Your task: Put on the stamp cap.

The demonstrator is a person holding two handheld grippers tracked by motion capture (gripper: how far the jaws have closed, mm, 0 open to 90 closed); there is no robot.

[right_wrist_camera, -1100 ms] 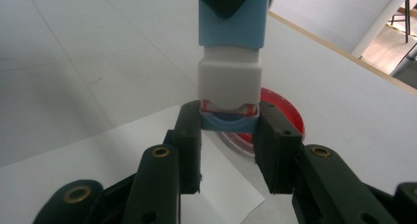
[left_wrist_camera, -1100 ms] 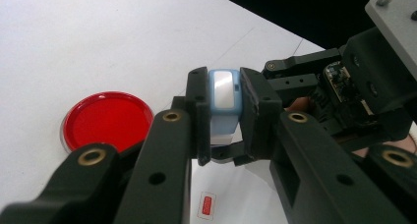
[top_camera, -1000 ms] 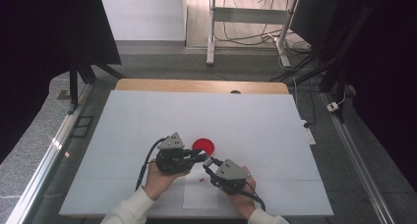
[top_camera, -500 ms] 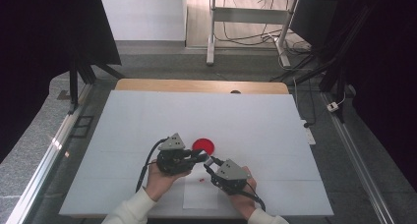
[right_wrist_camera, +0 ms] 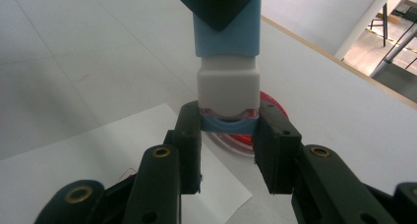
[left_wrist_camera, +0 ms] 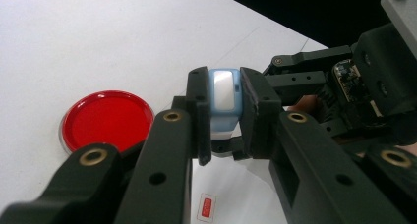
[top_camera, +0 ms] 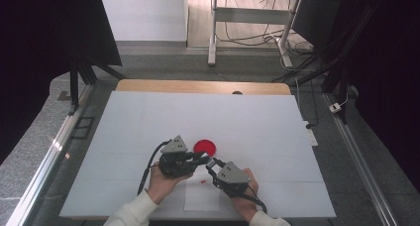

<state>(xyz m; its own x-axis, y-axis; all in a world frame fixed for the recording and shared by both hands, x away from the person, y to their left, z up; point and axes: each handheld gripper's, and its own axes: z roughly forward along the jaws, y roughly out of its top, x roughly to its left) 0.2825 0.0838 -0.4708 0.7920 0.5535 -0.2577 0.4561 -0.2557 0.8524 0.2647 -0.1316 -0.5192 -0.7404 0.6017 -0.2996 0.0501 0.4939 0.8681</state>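
A small blue and white block (left_wrist_camera: 222,89) is held between both grippers just above the white table (top_camera: 148,117). My left gripper (left_wrist_camera: 223,106) is shut on its blue end. My right gripper (right_wrist_camera: 229,123) is shut on the other end, below the white part of the block (right_wrist_camera: 228,81). In the high view the left gripper (top_camera: 200,159) and right gripper (top_camera: 214,164) meet tip to tip, with the block hidden between them. A red round disc (top_camera: 204,146) lies flat on the table just behind the tips, and it also sits left of the left jaw as the red disc (left_wrist_camera: 108,120).
A white sheet of paper (top_camera: 202,197) lies near the front edge under the hands, with a small red mark (top_camera: 203,180) on it. A wooden strip (top_camera: 198,86) runs along the table's far edge. Dark frames and floor cables stand beyond it.
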